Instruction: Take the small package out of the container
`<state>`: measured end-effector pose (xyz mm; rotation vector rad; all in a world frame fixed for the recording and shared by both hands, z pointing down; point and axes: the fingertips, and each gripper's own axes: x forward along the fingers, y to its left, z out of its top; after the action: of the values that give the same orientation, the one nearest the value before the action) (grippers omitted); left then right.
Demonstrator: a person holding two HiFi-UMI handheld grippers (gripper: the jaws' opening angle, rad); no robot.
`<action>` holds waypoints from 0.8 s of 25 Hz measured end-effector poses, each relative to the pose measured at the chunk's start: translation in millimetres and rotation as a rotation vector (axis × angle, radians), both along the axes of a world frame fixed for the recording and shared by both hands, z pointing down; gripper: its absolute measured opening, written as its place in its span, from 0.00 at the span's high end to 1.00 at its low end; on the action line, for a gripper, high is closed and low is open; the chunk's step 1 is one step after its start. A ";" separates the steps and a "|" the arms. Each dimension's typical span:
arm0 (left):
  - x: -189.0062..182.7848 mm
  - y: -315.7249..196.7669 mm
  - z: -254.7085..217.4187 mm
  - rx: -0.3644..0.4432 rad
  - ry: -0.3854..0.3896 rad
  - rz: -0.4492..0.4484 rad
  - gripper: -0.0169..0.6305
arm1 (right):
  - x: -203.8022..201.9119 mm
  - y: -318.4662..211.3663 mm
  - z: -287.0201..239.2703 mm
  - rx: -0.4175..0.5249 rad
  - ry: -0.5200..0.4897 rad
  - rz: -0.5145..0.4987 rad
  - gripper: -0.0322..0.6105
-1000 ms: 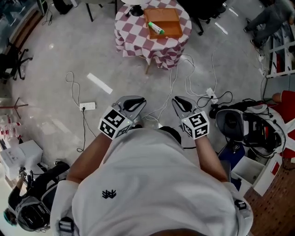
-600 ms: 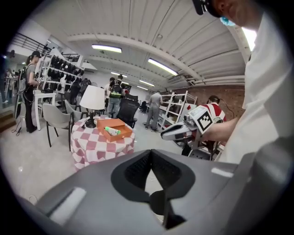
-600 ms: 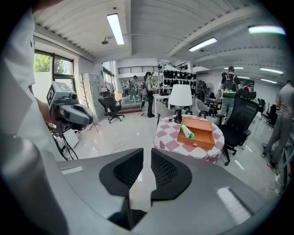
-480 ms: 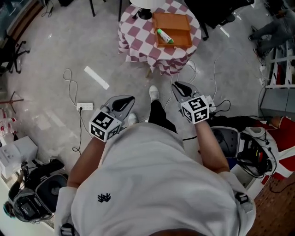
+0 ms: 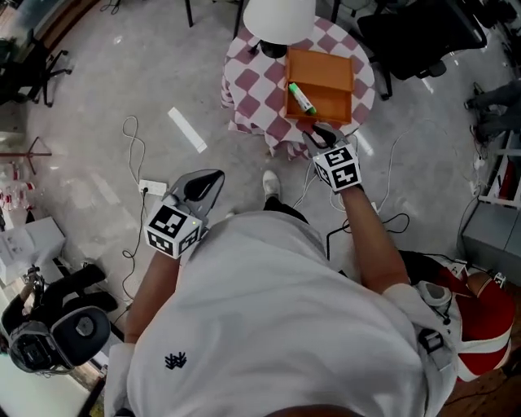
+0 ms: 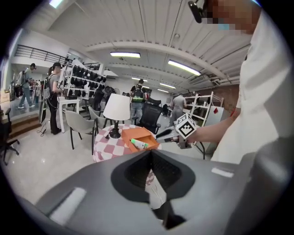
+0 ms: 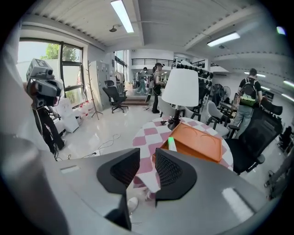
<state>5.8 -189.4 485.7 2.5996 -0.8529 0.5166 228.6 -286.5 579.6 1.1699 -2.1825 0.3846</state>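
Head view, round checkered tablecloth (image 5: 248,81); rectangular orange container (image 5: 334,73), slim green-white package (image 5: 301,98)

A round bench (image 5: 252,77) stands on the floor (image 5: 98,89) ahead of the person. A lamp (image 5: 279,18) stands at the bench's far side. The container (image 5: 334,69) sits on the bench, right of the lamp and nearer the person, close to the near edge. The small package (image 5: 301,98) lies inside the container, along its left wall. An office chair (image 5: 419,37) stands to the right of the bench and behind it. A power strip (image 5: 153,187) lies on the floor, left of the bench and nearer the person.
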 end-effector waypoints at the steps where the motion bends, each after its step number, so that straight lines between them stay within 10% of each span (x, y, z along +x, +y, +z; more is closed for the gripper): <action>1: 3.2 -7.4 -1.7 0.001 -0.003 -0.019 0.89 | 5.0 -13.4 5.7 -0.006 0.009 -0.007 0.82; 20: 21.8 -65.3 -0.2 -0.040 -0.091 -0.307 0.89 | 18.0 -142.0 123.0 -0.173 0.117 -0.166 0.73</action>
<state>27.6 -254.6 485.5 2.3633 -1.2316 0.5585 246.5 -428.5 702.6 0.8888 -2.0815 0.4137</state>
